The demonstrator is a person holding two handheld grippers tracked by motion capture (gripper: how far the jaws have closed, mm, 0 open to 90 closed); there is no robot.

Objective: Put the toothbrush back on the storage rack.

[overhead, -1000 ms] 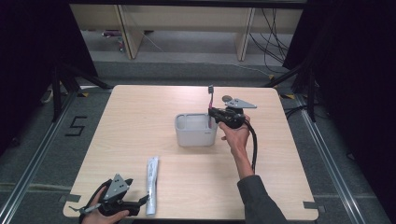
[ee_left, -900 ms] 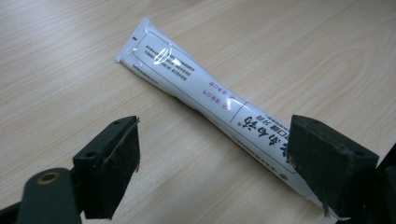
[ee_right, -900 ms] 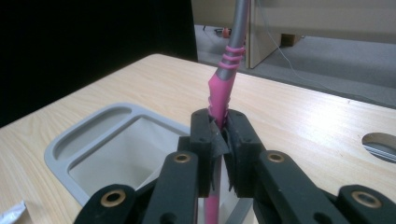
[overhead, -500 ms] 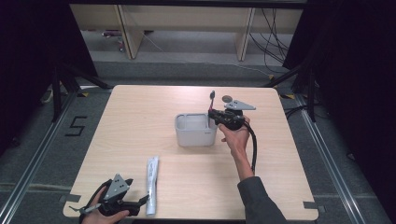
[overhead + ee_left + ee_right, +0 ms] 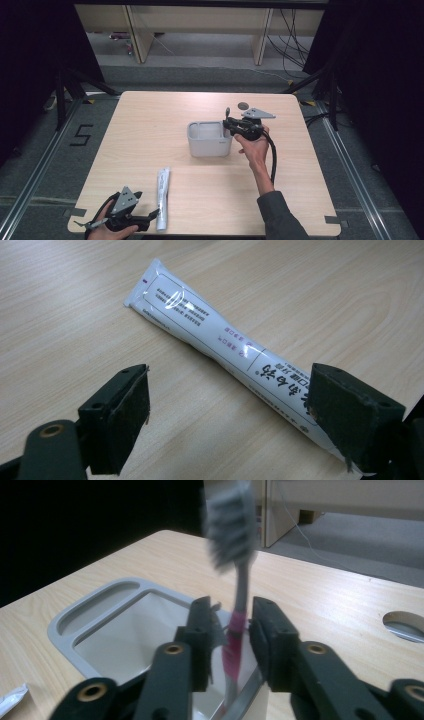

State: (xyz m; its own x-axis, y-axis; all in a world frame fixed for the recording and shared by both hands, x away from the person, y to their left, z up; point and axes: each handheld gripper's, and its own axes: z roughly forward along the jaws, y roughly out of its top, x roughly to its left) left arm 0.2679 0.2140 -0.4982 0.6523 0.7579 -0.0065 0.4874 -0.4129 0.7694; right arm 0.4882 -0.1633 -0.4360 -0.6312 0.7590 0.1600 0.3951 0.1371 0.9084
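A light wooden table [image 5: 150, 130] with rounded corners stood on grey carpet floor [image 5: 45, 170], where a black figure five [image 5: 81, 135] was taped to the left and metal rails [image 5: 360, 170] ran along both sides. A round cable hole [image 5: 243, 105] was cut near the table's far edge. Beyond it, pale wooden shelving [image 5: 200, 25] rose from the floor with loose black cables [image 5: 292, 45] hanging by its right end, and black curtains [image 5: 380, 75] darkened the room on either side.

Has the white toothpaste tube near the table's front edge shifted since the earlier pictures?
No. The white toothpaste tube lies at the same spot and angle, front-left of the grey plastic container.
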